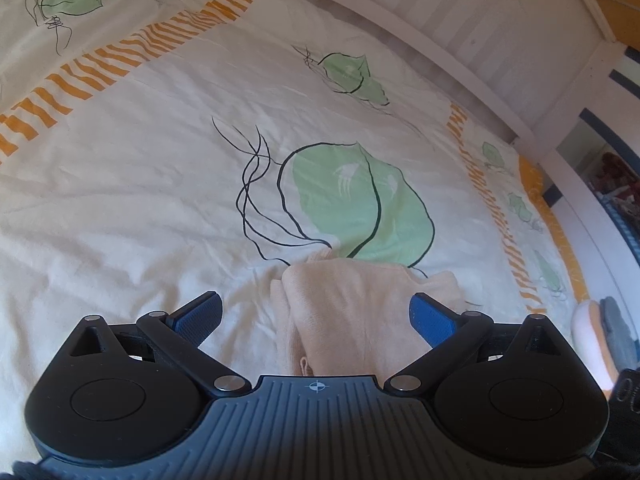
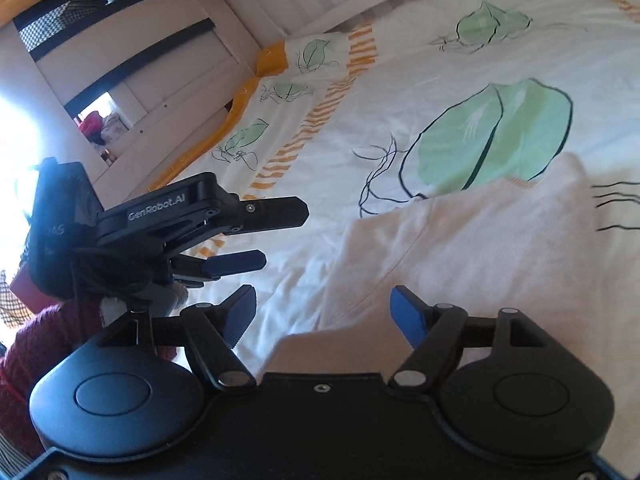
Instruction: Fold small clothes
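A small pale peach garment (image 1: 352, 312) lies on the bed cover, bunched and partly folded, directly below my left gripper (image 1: 316, 312), whose blue-padded jaws are open on either side of it without gripping. In the right wrist view the same garment (image 2: 460, 248) spreads flatter across the cover. My right gripper (image 2: 324, 308) is open and empty above its near edge. The left gripper also shows in the right wrist view (image 2: 280, 236), to the left, open.
The cream bed cover (image 1: 140, 200) has green leaf prints and orange striped bands. A white slatted bed frame (image 1: 460, 24) runs along the far side. Shelves with clutter (image 2: 104, 124) stand beyond the bed. A dark red sleeve (image 2: 36, 352) is at the lower left.
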The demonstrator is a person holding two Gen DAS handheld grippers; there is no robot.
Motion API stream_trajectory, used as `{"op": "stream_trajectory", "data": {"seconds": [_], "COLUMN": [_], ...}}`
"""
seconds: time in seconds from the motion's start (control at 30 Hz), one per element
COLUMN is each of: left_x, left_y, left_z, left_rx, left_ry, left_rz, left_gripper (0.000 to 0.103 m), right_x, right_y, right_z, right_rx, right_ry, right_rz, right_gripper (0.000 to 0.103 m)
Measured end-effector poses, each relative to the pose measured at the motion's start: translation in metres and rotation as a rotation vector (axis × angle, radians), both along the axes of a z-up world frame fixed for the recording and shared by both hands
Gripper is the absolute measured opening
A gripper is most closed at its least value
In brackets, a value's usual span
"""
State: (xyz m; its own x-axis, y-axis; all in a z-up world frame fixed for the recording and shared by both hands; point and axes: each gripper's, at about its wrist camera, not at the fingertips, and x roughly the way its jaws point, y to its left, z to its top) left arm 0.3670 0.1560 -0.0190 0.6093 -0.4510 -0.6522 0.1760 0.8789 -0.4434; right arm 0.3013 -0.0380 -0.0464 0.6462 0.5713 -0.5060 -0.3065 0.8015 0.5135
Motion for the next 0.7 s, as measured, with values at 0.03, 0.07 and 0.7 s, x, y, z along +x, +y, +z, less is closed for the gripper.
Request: {"op": "stream_trajectory", "data": {"seconds": [0.03,0.07,0.7], "left_x": [0.000,0.001,-0.003], "left_y": [-0.002,-0.004,-0.050], "left_z": [-0.001,-0.003,-0.037], "left_rx": [0.004,0.009,0.292], "left_ry": [0.004,0.009,0.058], "left_rz": [-0.004,-0.011,-0.183], "left_gripper": [0.101,0.101,0.101], "right_x": [-0.003,-0.005,-0.062], "right_y": [0.002,0.007,0.075], "right_z": [-0.001,-0.004,-0.039], "right_rx": [-0.021,-0.043,-0.312], "right_ry": [-0.003,-0.002,-0.127], "right_rz": [0.015,0.036,0.315], "right_gripper": [0.078,0.078,0.101]}}
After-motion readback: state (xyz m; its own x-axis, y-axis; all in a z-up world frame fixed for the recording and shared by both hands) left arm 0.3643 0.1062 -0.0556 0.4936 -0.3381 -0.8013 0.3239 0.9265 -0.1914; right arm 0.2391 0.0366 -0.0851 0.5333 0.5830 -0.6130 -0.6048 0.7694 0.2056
